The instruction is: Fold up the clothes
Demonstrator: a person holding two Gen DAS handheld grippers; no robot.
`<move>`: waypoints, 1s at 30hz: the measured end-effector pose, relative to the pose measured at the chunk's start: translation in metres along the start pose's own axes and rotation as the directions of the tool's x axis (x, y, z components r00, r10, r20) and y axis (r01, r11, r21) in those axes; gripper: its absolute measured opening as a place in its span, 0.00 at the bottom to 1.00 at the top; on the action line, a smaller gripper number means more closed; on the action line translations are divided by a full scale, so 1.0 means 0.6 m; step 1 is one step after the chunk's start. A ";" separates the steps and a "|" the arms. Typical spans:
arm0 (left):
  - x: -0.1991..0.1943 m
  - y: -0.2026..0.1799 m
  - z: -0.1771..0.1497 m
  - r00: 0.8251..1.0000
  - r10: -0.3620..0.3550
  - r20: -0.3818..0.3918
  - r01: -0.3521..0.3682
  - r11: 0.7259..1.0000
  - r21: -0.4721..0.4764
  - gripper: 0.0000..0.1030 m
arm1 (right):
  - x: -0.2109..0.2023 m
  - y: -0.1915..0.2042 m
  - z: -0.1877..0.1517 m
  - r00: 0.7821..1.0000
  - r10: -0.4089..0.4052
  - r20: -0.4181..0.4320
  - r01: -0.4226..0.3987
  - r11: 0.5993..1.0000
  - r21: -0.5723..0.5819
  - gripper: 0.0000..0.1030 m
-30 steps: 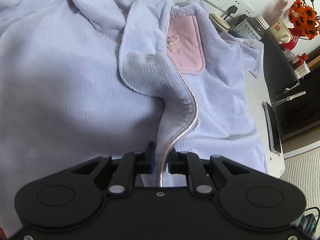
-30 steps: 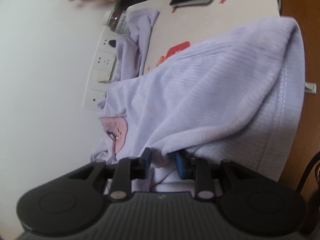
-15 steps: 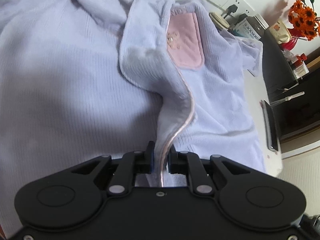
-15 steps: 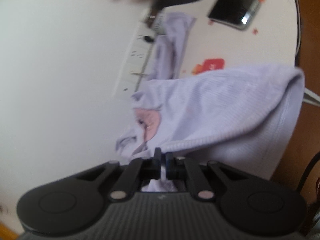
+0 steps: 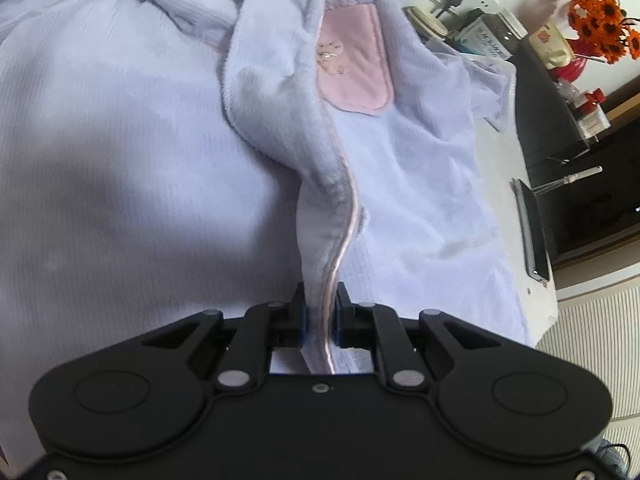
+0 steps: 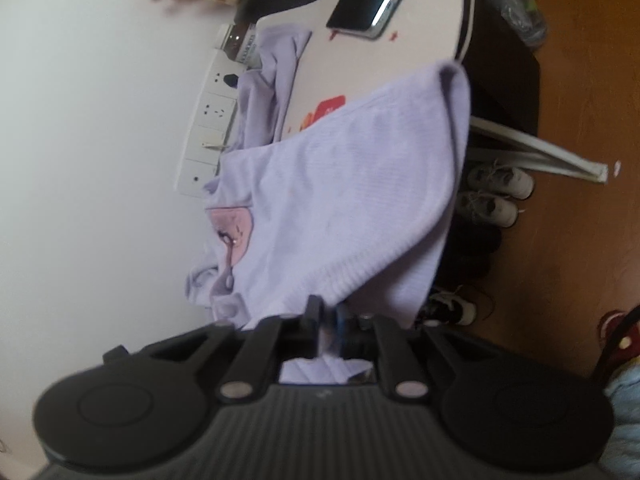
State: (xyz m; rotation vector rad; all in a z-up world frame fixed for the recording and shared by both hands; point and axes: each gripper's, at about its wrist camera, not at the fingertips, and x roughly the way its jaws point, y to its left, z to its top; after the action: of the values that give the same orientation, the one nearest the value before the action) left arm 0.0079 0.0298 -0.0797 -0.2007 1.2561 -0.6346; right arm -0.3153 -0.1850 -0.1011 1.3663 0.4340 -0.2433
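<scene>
Printed label on box (image 5: pixel 486 46) by the wall sockets, too blurred to read, no other legible text

The left gripper (image 5: pixel 320 308) is seen as a wide matte black body with a rounded lobe at each side, each lobe marked by a raised disc. Two angled black link arms run toward 12 o'clock, each pinned by a silver screw. Blue pads line the inner faces of the short black fingers (image 5: pixel 297 304). The right gripper (image 6: pixel 325 316) has the same shape, but its rear shell is grey and finely ribbed, with a blue pad visible inside.
</scene>
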 end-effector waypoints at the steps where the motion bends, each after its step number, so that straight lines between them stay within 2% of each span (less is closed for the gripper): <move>1: -0.004 -0.003 -0.001 1.000 -0.013 -0.002 0.013 1.000 0.002 0.10 | 0.005 -0.003 0.000 1.000 0.016 0.000 -0.016 1.000 0.019 0.15; 3: -0.013 -0.008 -0.004 0.999 -0.040 -0.005 0.040 0.999 0.007 0.10 | 0.007 0.004 0.004 0.998 0.055 -0.001 -0.055 0.998 0.022 0.14; 4: -0.018 -0.010 -0.006 0.999 -0.051 -0.007 0.051 0.999 0.013 0.10 | 0.007 0.008 0.005 0.997 0.075 -0.002 -0.075 0.997 0.022 0.07; 5: -0.023 -0.010 -0.008 0.998 -0.057 -0.008 0.058 0.998 0.020 0.10 | 0.001 0.014 0.008 0.996 0.090 -0.002 -0.090 0.996 0.003 0.05; 8: -0.040 -0.009 -0.010 0.999 -0.049 -0.018 0.049 0.998 0.039 0.10 | -0.031 0.033 0.019 0.991 0.134 0.002 -0.133 0.989 -0.061 0.05; 10: -0.052 -0.007 -0.007 0.997 -0.071 -0.017 0.072 0.997 0.029 0.10 | -0.054 0.044 0.026 0.987 0.162 -0.001 -0.161 0.982 -0.098 0.05; 15: -0.015 -0.019 0.000 0.999 -0.015 -0.038 0.017 0.998 0.059 0.11 | -0.081 0.062 0.038 0.964 0.260 -0.047 -0.264 0.957 -0.122 0.05; 17: 0.000 -0.024 0.002 0.999 0.010 -0.046 -0.006 0.997 0.073 0.11 | -0.065 0.061 0.041 0.980 0.190 -0.063 -0.197 0.972 -0.131 0.05; 19: 0.016 -0.029 0.005 0.998 0.034 -0.054 -0.029 0.996 0.086 0.12 | -0.038 0.041 0.043 0.995 0.065 -0.073 -0.074 0.989 -0.130 0.05; 22: 0.035 -0.036 0.003 0.997 0.060 -0.046 -0.055 0.992 0.112 0.12 | 0.003 0.013 0.038 0.990 -0.120 -0.079 0.108 0.984 -0.142 0.05; 24: 0.033 -0.048 -0.007 0.997 0.078 -0.015 -0.074 0.984 0.160 0.12 | 0.012 0.015 0.029 0.986 -0.156 -0.060 0.142 0.971 -0.191 0.05; 27: 0.032 -0.050 -0.007 0.997 0.077 -0.014 -0.074 0.984 0.164 0.12 | 0.002 0.015 0.022 0.990 -0.141 -0.016 0.136 0.972 -0.190 0.06; 29: 0.030 -0.048 -0.006 0.997 0.073 -0.018 -0.070 0.987 0.148 0.13 | -0.007 0.017 0.023 0.987 -0.157 0.016 0.157 0.968 -0.194 0.12; 30: 0.028 -0.045 -0.004 0.997 0.069 -0.023 -0.066 0.990 0.127 0.15 | -0.012 0.020 0.023 0.985 -0.171 0.023 0.172 0.963 -0.208 0.23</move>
State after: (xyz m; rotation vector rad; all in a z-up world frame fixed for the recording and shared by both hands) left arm -0.0005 -0.0009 -0.0817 -0.0444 1.2389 -0.6582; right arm -0.3147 -0.1968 -0.0852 1.1221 0.5600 -0.3337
